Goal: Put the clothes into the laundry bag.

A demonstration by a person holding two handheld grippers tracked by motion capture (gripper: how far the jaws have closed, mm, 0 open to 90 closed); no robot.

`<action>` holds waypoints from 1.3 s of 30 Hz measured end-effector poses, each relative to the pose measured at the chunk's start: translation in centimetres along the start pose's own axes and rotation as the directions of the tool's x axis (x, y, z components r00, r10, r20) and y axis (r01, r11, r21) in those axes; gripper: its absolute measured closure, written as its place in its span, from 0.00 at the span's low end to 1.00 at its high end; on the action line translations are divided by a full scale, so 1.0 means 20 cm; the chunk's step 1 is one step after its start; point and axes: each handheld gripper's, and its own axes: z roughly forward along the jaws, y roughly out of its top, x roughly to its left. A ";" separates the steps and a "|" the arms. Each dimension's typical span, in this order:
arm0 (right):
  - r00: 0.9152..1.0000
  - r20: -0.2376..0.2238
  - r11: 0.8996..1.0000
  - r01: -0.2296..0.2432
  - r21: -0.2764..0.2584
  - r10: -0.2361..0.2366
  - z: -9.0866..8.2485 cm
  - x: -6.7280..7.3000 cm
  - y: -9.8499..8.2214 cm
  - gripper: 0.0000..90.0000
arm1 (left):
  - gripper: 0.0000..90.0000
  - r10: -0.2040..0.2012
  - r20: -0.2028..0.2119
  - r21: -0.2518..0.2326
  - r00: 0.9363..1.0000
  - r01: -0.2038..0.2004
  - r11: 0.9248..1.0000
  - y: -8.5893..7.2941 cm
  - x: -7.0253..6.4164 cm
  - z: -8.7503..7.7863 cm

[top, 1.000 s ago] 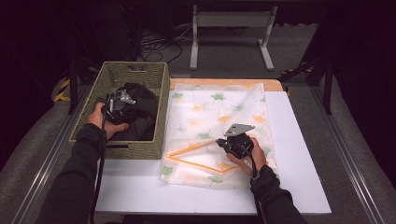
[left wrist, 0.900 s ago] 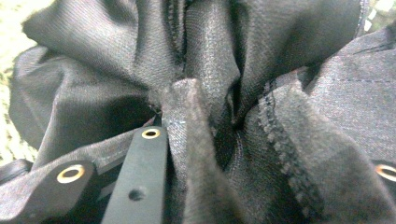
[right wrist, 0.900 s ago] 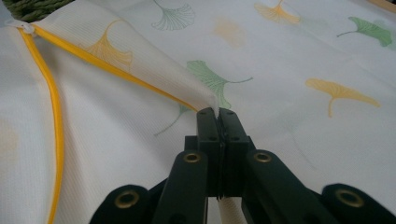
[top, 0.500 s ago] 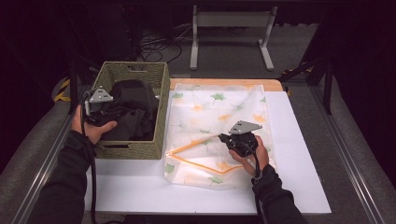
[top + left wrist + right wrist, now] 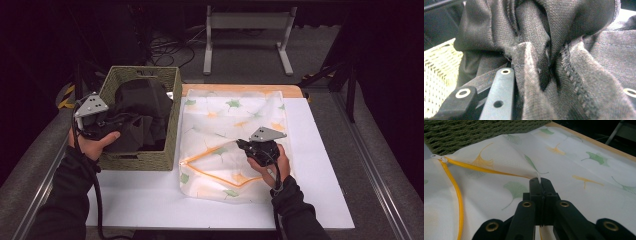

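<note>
Bench [image 5: 320, 165]: white top with a wooden strip showing along the far edge. Directly on it, at left, a green woven basket [image 5: 172, 120]; just beside it, at centre, a leaf-printed zip bag [image 5: 230, 115] with orange zipper, lying flat.

Right claw [image 5: 540, 180] pinches the leaf-print bag's [image 5: 579, 167] edge — zipper [image 5: 459, 195] beside.

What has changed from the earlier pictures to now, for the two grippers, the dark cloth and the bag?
The left gripper, shut on the dark brown woven cloth, moved from over the green woven basket out to its left edge, dragging a fold along. The right gripper stayed shut on the flap of the white leaf-printed zip bag, keeping the orange-edged mouth lifted. Basket and bag kept their places.
</note>
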 end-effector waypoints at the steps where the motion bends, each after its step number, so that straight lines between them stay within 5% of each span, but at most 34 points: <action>1: 1.000 0.000 1.000 0.000 0.000 0.000 0.00 0.00 0.00 1.00 | 0.77 0.000 0.000 0.000 1.000 0.000 1.000 0.00 0.00 0.00; 13: 1.000 0.007 1.000 0.005 -0.026 -0.005 -0.02 0.01 0.02 1.00 | 0.77 0.021 0.063 -0.108 0.998 -0.014 0.994 0.04 -0.17 -0.12; 22: 1.000 0.012 1.000 -0.002 -0.029 0.003 -0.02 0.00 0.03 1.00 | 0.78 0.063 0.148 -0.153 0.987 -0.040 0.987 0.05 -0.37 -0.14; 32: 1.000 0.019 0.999 -0.011 -0.036 0.011 -0.03 -0.01 0.03 1.00 | 0.78 0.106 0.220 -0.184 0.970 -0.065 0.981 0.09 -0.56 -0.20; 39: 1.000 0.020 0.999 -0.011 -0.039 0.012 -0.04 -0.01 0.03 1.00 | 0.78 0.137 0.314 -0.183 0.940 -0.082 0.980 0.10 -0.70 -0.21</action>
